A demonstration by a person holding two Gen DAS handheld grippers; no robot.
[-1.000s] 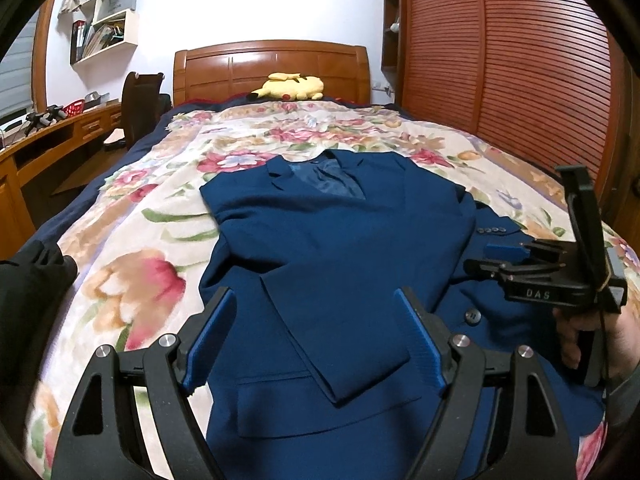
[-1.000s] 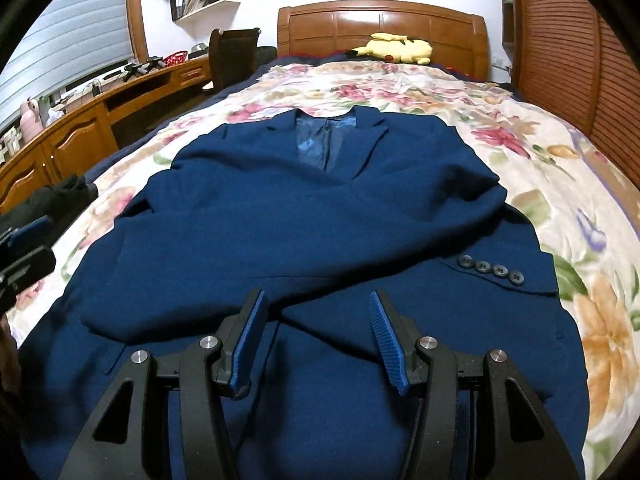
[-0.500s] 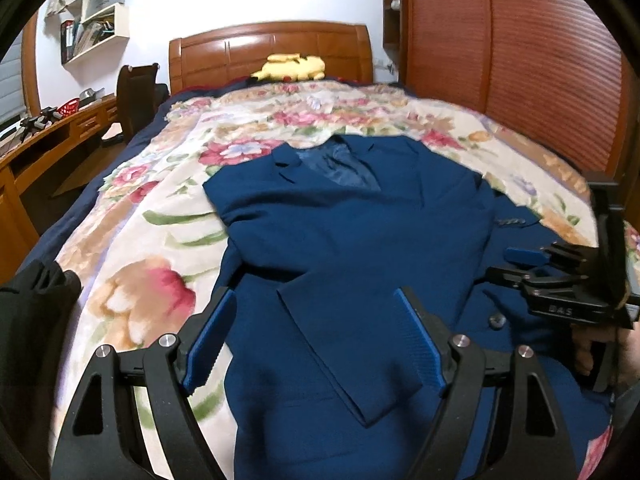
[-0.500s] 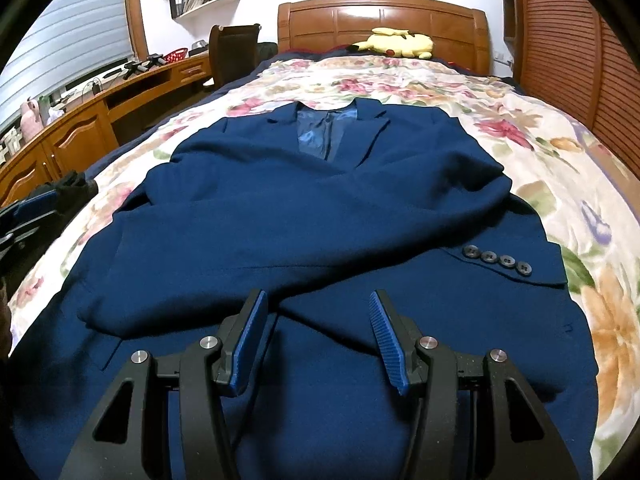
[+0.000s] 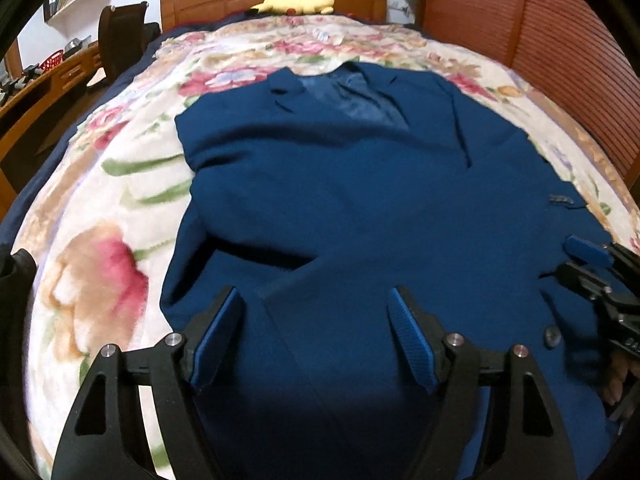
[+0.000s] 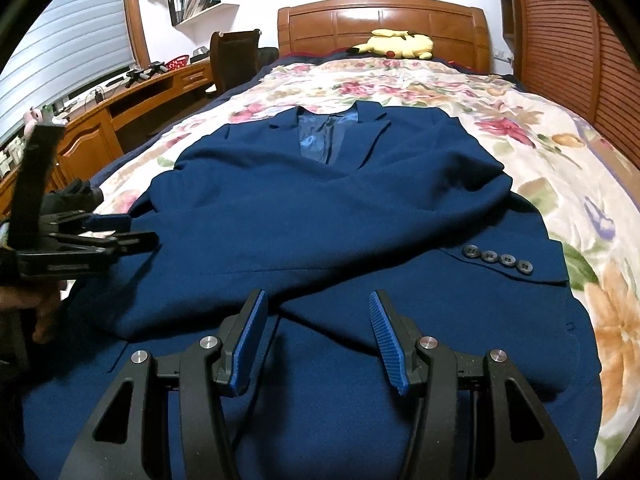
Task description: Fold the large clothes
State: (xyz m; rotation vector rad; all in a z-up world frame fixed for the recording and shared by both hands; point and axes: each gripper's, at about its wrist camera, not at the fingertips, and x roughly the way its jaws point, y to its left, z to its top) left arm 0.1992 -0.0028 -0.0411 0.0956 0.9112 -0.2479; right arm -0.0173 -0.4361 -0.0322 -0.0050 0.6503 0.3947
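Jacket [image 5: 360, 208] fills the left wrist view, spread flat on the floral bedspread [image 5: 100, 248] with both sleeves crossed over its front. The left gripper [image 5: 316, 340] hangs above the lower sleeve — jaws closing, nothing between the pads. In the right wrist view the right gripper [image 6: 316, 340] hovers over the jacket's hem, jaws parted and empty — cuff buttons [image 6: 498, 259] lie ahead to its right.
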